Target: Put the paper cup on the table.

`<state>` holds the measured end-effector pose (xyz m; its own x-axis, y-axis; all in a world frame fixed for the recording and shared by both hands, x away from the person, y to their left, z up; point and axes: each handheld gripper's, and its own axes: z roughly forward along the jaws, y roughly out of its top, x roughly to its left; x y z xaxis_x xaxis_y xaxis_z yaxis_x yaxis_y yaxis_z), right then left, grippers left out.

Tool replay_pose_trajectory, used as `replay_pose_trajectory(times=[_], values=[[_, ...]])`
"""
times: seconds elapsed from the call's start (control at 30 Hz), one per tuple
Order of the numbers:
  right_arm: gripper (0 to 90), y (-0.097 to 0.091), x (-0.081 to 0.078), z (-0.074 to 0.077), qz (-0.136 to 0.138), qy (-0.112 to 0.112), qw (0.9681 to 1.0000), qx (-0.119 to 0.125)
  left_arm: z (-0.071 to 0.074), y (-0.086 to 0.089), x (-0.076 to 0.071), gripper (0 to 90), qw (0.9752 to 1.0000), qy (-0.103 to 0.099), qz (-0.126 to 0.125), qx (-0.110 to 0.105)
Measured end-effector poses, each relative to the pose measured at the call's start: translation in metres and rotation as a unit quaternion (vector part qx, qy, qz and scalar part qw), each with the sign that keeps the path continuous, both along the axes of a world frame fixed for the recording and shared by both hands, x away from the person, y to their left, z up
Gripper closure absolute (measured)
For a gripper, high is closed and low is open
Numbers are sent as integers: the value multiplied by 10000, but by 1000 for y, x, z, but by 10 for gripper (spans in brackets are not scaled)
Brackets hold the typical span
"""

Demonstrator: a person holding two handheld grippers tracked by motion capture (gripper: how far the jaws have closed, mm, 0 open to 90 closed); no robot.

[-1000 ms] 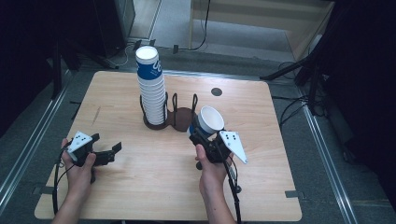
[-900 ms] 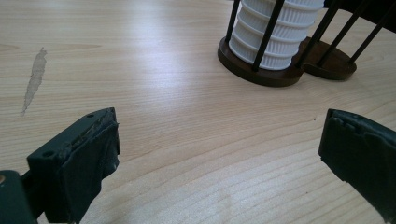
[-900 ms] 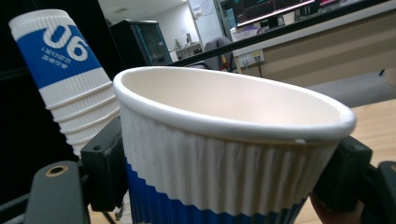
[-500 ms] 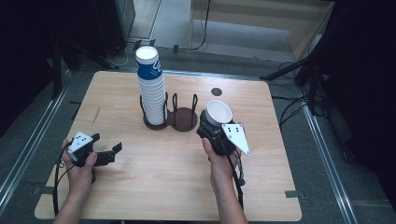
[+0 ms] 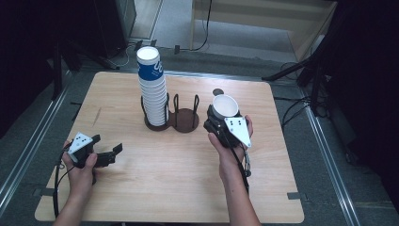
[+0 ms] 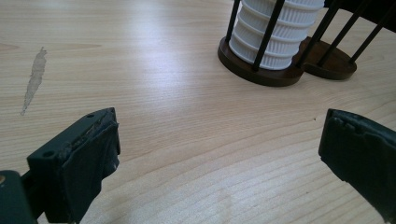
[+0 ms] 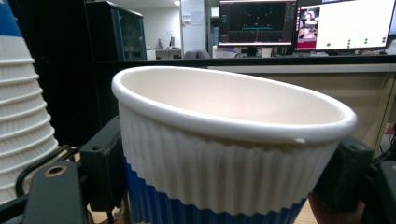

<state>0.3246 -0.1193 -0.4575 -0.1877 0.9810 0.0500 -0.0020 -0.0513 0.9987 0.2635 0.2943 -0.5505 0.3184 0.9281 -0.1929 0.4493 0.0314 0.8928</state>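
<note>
A white and blue paper cup point(image 5: 225, 106) point(image 7: 224, 154) stands upright in my right gripper point(image 5: 221, 120), whose jaws are shut on its ribbed wall, above the table right of the dark wooden cup holder point(image 5: 184, 119). A tall stack of the same cups point(image 5: 151, 87) point(image 6: 275, 30) fills the holder's left ring; the right ring is empty. My left gripper point(image 5: 109, 154) point(image 6: 224, 158) rests low at the table's front left, open, with bare wood between its jaws.
The wooden table point(image 5: 141, 188) has a pale scuff mark point(image 6: 33, 79) on its left side. A small dark disc point(image 5: 218, 92) lies near the far edge. Monitors point(image 7: 303, 23) and a desk stand beyond the table. Cables run over the floor around it.
My right gripper has carried the cup to the right and slightly away from me, off from beside the holder. The left gripper has stayed where it was.
</note>
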Motion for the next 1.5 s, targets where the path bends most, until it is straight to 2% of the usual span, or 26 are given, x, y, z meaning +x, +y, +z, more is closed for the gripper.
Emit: replay_pose_trajectory(times=[0.13,0.2,0.33,0.53,0.63,0.87,1.0,1.17,1.3,1.5], values=[[194,-3,6,-4,-7,-11,10000,-60,0,0,0,0,10000,8,-9,0],[194,-5,13,-9,-11,0,9998,-174,0,0,0,0,10000,6,-12,-5],[194,-10,24,-17,-52,100,9999,-127,0,0,0,0,10000,5,-13,-7],[194,-19,39,-29,-209,253,9992,-229,0,0,0,0,10000,10,-24,-10],[194,-23,46,-35,-290,333,9989,-160,0,1,0,0,10000,20,-24,-24],[195,-29,58,-45,-399,418,9981,-201,0,0,0,0,10000,22,-9,-14],[195,-34,68,-53,-519,523,9970,-230,0,1,0,0,10000,28,-6,-23],[194,-38,76,-57,-511,626,9964,-264,0,1,0,0,10000,36,-1,-35],[193,-39,85,-64,-568,766,9946,-408,0,1,1,0,10000,43,10,-41],[186,-39,93,-69,-644,959,9930,-252,0,1,1,0,10000,51,15,-68]])
